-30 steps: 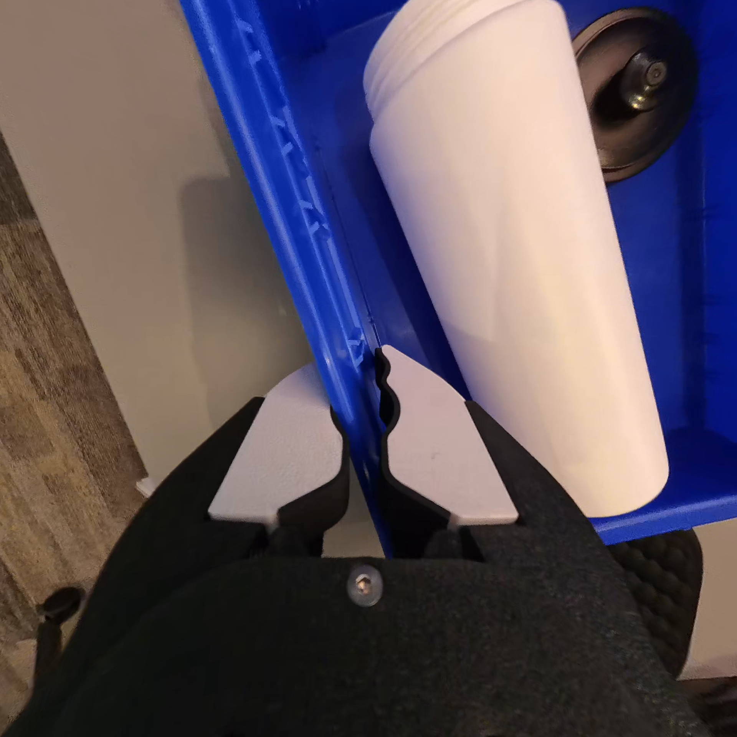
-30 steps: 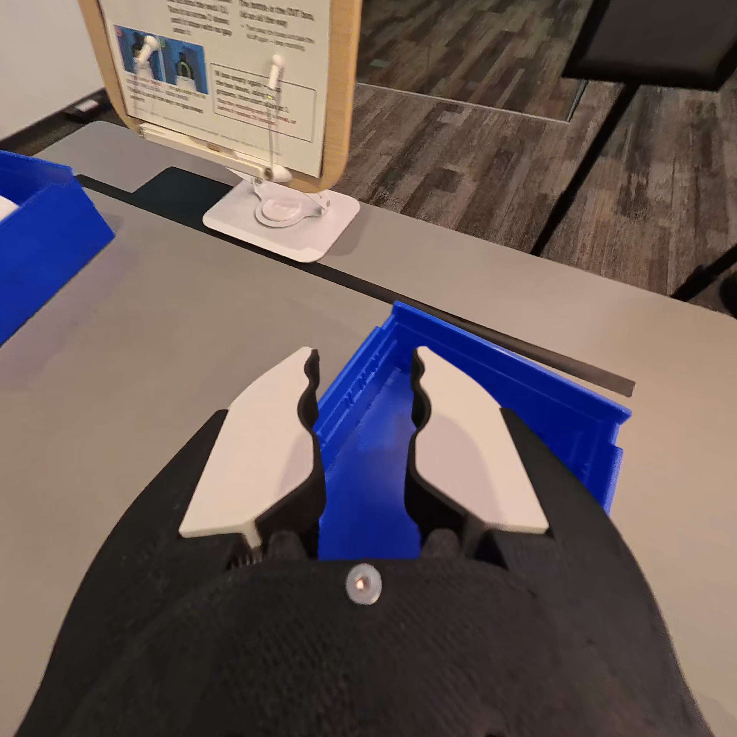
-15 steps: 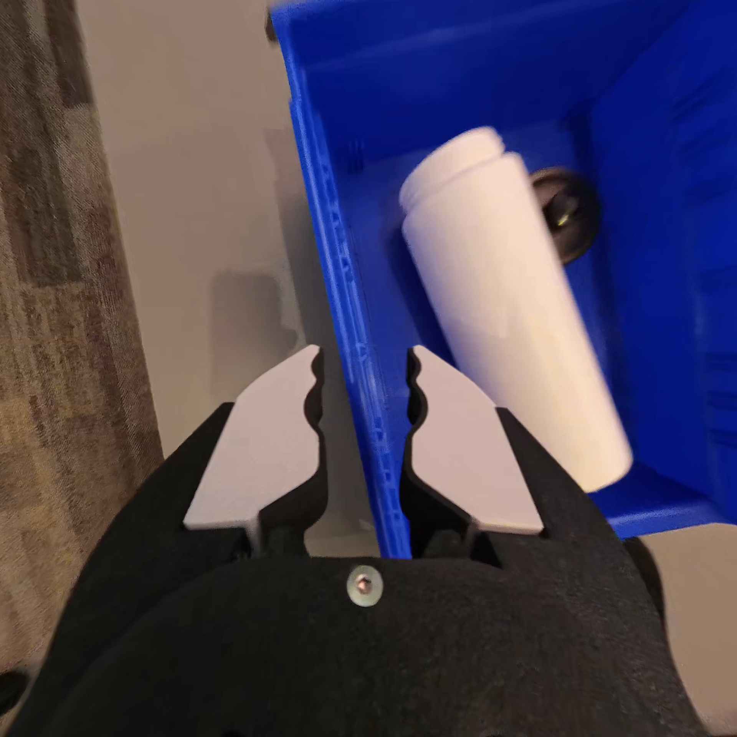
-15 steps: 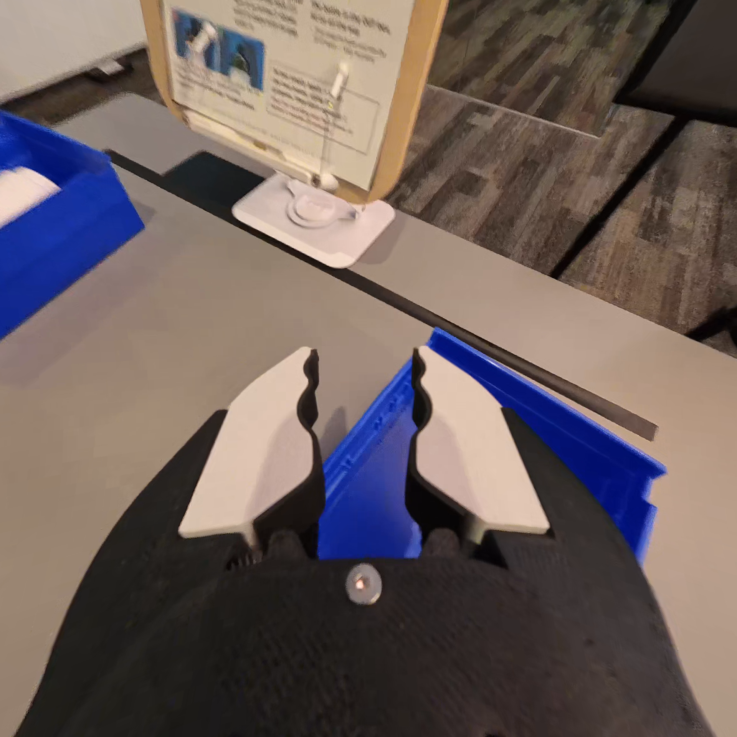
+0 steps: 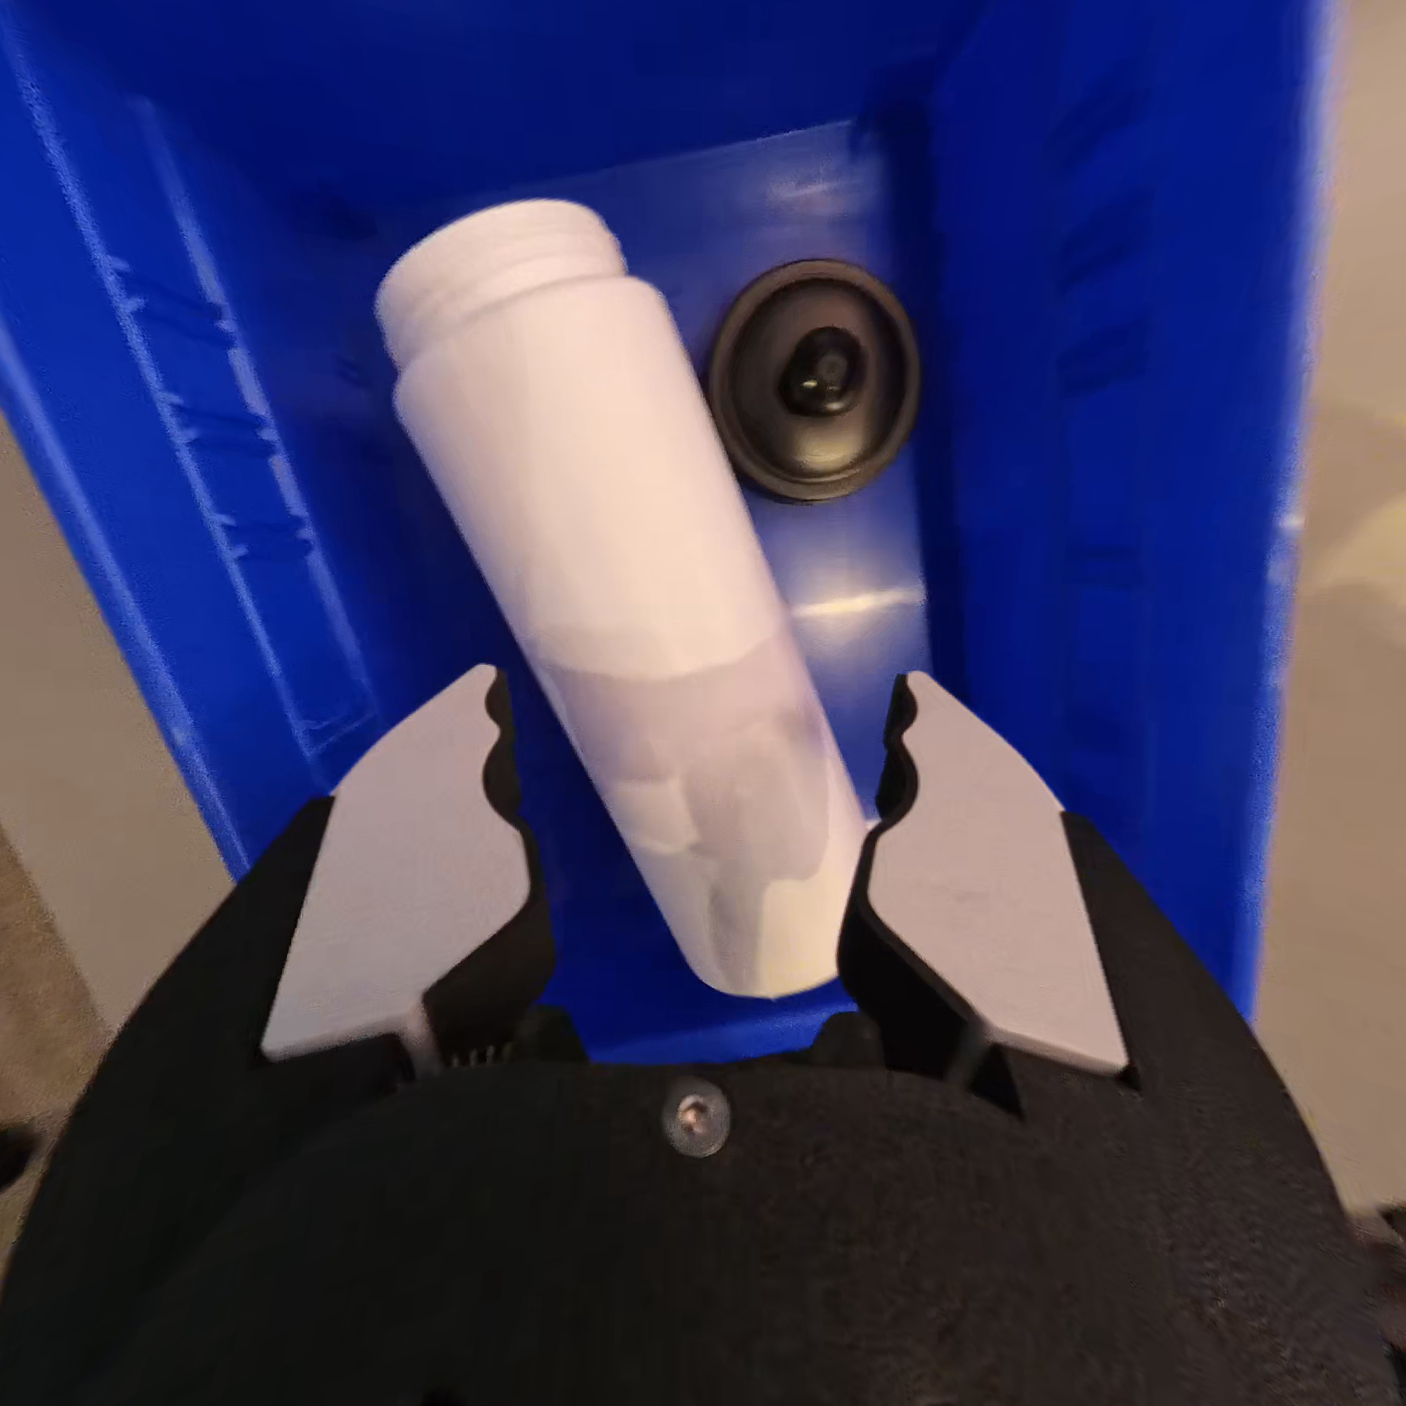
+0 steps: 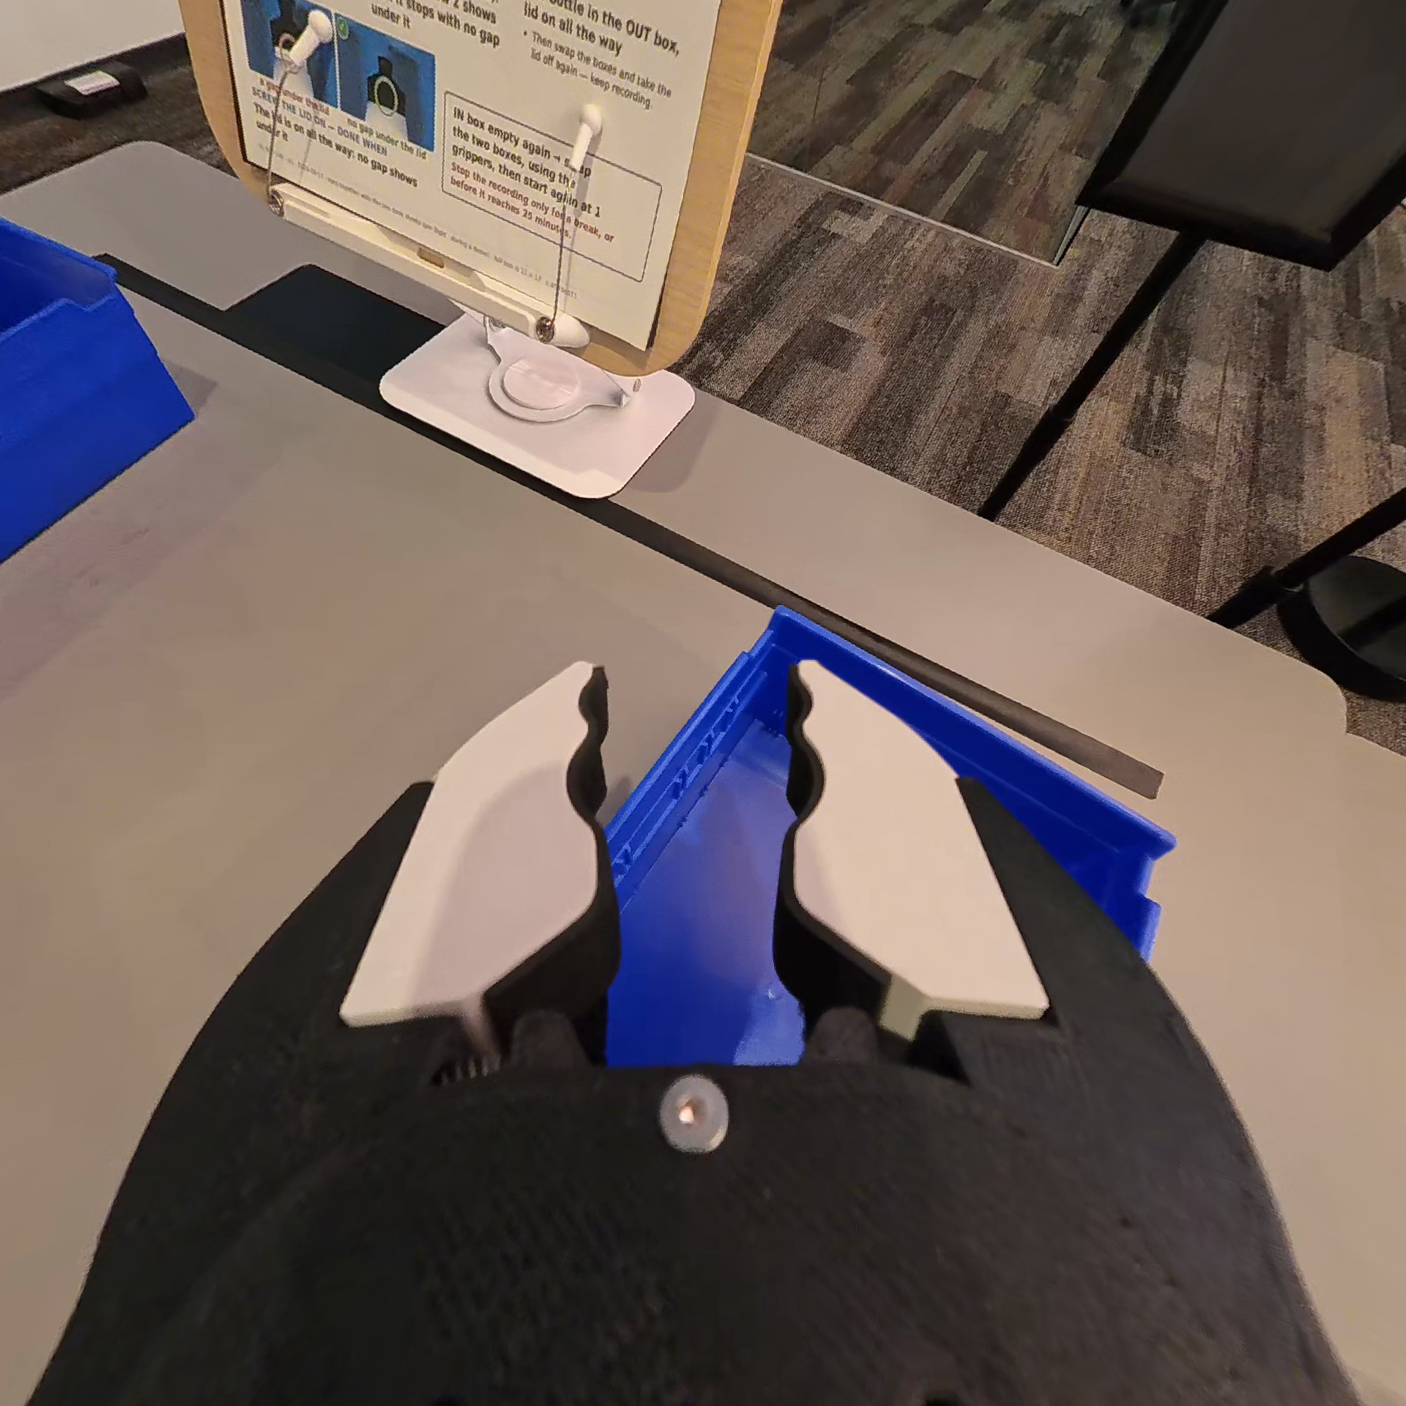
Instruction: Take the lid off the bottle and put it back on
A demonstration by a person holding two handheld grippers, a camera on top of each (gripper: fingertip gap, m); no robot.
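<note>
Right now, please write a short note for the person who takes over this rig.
Left gripper: open, fingers on both sides of the lower part of the white bottle, holding nothing.
Right gripper: open and empty, above the second blue bin, which looks empty.
The bottle lies on its side in the first blue bin, threaded neck bare. The black lid lies beside the neck on the bin floor.
Done: lid is off.
Left: grasp the bottle, pick up the lid, screw it back on.
</note>
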